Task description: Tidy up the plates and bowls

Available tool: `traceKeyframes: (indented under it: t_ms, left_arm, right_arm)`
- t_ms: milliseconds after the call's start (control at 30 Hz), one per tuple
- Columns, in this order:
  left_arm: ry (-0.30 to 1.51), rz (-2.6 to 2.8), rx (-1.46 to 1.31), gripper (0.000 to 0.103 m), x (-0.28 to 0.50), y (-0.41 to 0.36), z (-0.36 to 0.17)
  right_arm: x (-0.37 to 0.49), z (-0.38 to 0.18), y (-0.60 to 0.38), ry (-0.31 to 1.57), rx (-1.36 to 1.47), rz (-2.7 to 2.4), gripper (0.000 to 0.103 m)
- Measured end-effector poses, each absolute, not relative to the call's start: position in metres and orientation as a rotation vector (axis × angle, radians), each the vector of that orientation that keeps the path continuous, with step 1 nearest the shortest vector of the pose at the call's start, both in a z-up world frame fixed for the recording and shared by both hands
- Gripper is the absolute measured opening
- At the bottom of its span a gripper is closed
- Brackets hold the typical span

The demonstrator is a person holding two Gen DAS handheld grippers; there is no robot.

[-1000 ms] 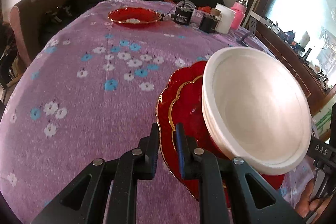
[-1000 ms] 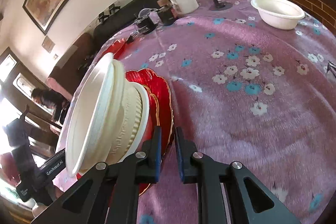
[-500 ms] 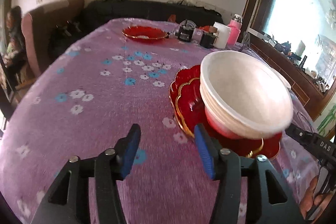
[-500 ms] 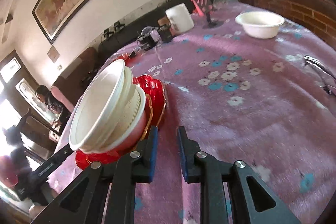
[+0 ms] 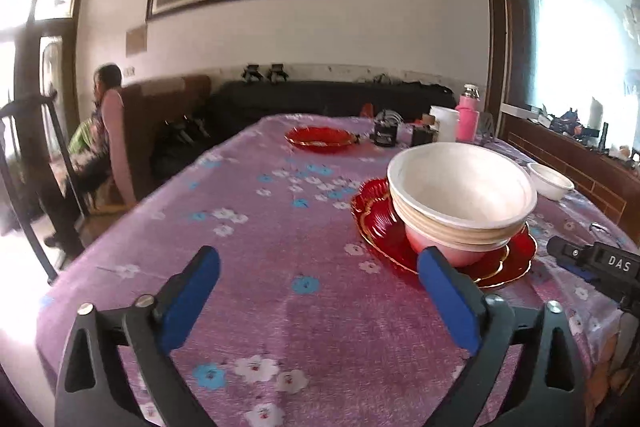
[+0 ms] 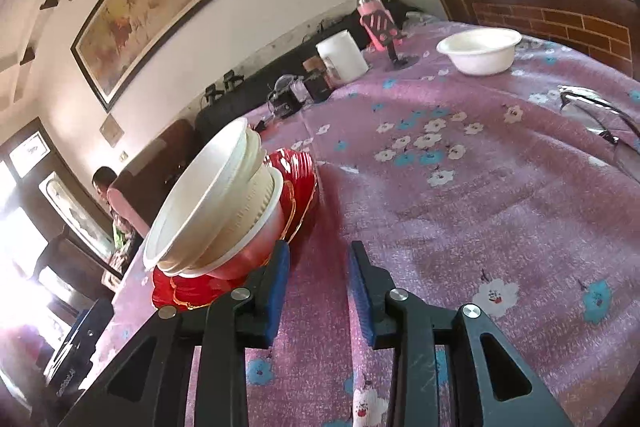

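A stack of white bowls (image 5: 460, 199) sits on stacked red scalloped plates (image 5: 512, 259) on the purple flowered tablecloth. The stack also shows in the right wrist view (image 6: 216, 203) on the red plates (image 6: 296, 183). My left gripper (image 5: 320, 275) is wide open and empty, just left of and short of the plates. My right gripper (image 6: 316, 267) is open and empty, its left finger beside the plates' edge. Another red plate (image 5: 320, 137) lies at the far end. A single white bowl (image 6: 480, 51) stands at the far right, and shows in the left wrist view (image 5: 550, 181).
A white cup (image 6: 342, 57), a pink bottle (image 6: 374, 15), a phone stand and small dark items (image 6: 286, 99) stand at the table's far end. Glasses (image 6: 592, 111) lie at the right edge. A person (image 5: 108, 131) sits beyond the table's left side.
Both grippers let go of the red plates and drew back. The stack now rests flat on the table. The left jaws opened wide, the right jaws opened partly.
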State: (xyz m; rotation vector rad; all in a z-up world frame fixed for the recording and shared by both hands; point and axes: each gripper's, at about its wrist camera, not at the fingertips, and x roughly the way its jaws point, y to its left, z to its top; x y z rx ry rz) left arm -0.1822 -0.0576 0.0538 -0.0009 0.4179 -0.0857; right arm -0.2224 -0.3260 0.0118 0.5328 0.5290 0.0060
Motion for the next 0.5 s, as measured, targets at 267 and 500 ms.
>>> traceKeyframes:
  t_ms: [267, 500]
  left_arm:
    - [0.416, -0.068, 0.048, 0.103, -0.193, -0.052, 0.049]
    - [0.46, -0.088, 0.036, 0.103, -0.191, -0.048, 0.037]
  right_arm:
    - [-0.246, 0.022, -0.3, 0.406, 0.371, -0.064, 0.065]
    - [-0.262, 0.032, -0.277, 0.319, 0.233, -0.149, 0.082]
